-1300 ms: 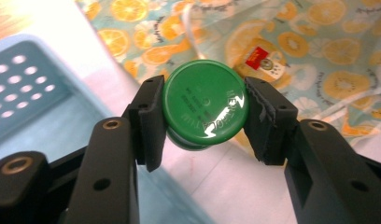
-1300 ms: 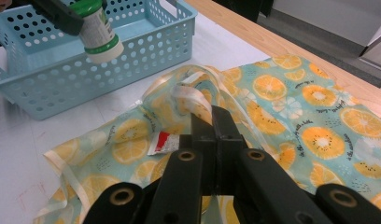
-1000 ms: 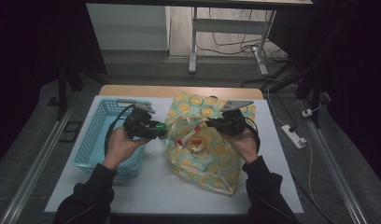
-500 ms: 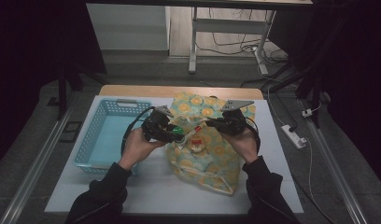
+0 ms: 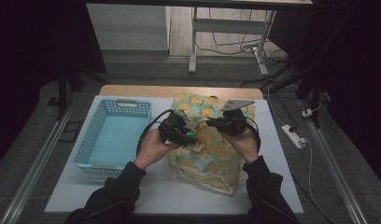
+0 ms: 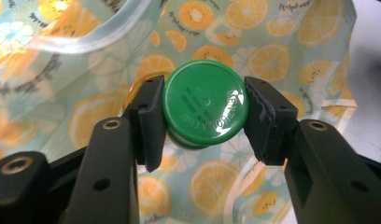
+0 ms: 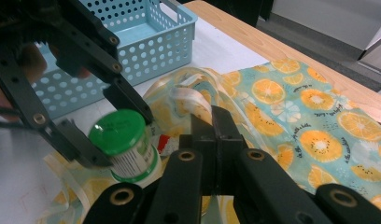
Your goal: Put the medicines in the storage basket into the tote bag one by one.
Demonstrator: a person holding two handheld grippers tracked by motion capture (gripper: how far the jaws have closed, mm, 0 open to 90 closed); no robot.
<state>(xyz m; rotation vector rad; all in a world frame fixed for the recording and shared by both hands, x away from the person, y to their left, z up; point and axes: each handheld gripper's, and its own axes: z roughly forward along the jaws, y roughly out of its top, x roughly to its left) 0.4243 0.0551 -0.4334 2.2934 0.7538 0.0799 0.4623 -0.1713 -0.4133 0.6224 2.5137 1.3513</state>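
My left gripper (image 5: 190,137) is shut on a small container with a green lid (image 6: 205,108), its pads pressing the lid's two sides. It holds the container (image 7: 125,140) just above the open mouth of a bag printed with orange slices (image 5: 212,158). That bag lies on the white table cover. In the right gripper view, my right gripper (image 7: 214,126) is shut on the bag's pale rim strap and holds it up. In the high view the right gripper (image 5: 212,123) is close to the right of the left one.
An empty light-blue plastic basket (image 5: 115,135) stands on the left of the table cover (image 5: 146,186). A wooden table edge (image 5: 179,91) runs along the back. A white power strip (image 5: 293,136) lies on the floor to the right.
My left hand has carried the green-lidded container rightwards from the basket's right edge to over the bag's mouth. The right hand and the bag have stayed put.
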